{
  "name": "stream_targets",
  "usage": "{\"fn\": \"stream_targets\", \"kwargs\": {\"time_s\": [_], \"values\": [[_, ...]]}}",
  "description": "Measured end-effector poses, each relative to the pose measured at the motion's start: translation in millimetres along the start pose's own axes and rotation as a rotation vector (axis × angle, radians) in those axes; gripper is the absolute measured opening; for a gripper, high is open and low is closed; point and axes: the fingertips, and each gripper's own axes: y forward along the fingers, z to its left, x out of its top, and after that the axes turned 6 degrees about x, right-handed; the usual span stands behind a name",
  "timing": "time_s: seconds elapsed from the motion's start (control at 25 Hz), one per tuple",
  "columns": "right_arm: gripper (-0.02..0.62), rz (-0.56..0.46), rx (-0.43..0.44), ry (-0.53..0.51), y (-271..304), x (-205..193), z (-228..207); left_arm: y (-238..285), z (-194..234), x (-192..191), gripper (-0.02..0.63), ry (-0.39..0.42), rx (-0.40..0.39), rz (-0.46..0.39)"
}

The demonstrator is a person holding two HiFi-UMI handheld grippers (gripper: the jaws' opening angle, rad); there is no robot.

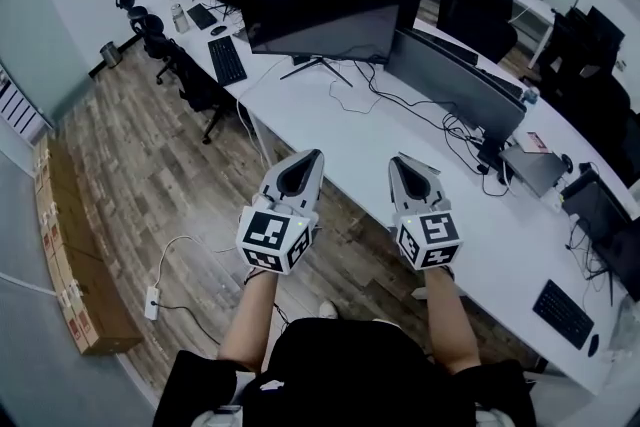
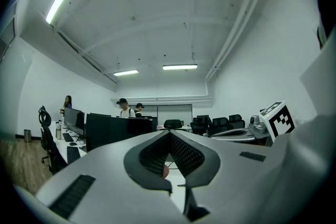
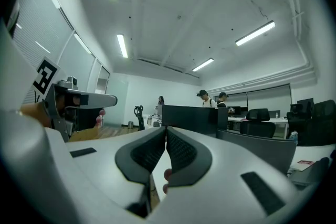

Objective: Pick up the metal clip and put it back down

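Item 1. Left gripper [image 1: 316,155], grey two-jaw tool with a black-and-white marker cube, held in the person's left hand: jaws pressed together at the tips, nothing between the ribbed pads. It hangs in the air with its tip over the near edge of the long white desk [image 1: 340,130].

Item 2. Right gripper [image 1: 405,163], same make, beside the first and apart from it: jaws pressed together, nothing pinched.

Item 3. Metal clip: cannot be made out in any view; neither tool holds it.

Item 4. On the desk, well beyond the tools: a wide black curved monitor [image 1: 320,20], a black keyboard [image 1: 227,60], loose dark cables [image 1: 455,127].

Item 5. Wood-pattern floor [image 1: 130,165] to the left, with a white power strip [image 1: 152,303] and a row of brown cardboard boxes [image 1: 70,265] along the wall.
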Motion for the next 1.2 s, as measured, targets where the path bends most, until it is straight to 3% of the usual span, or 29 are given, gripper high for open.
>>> {"fn": "stream_targets", "kwargs": {"time_s": [0.52,1.2], "values": [[0.023,0.019,-0.038,-0.012,35,-10,-30,48,18,-19,0.012,-0.03,-0.044,0.016],[0.023,0.002,-0.1,0.028,70,-32,-164,191,-20,-40,0.012,0.005,-0.119,0.046]]}}
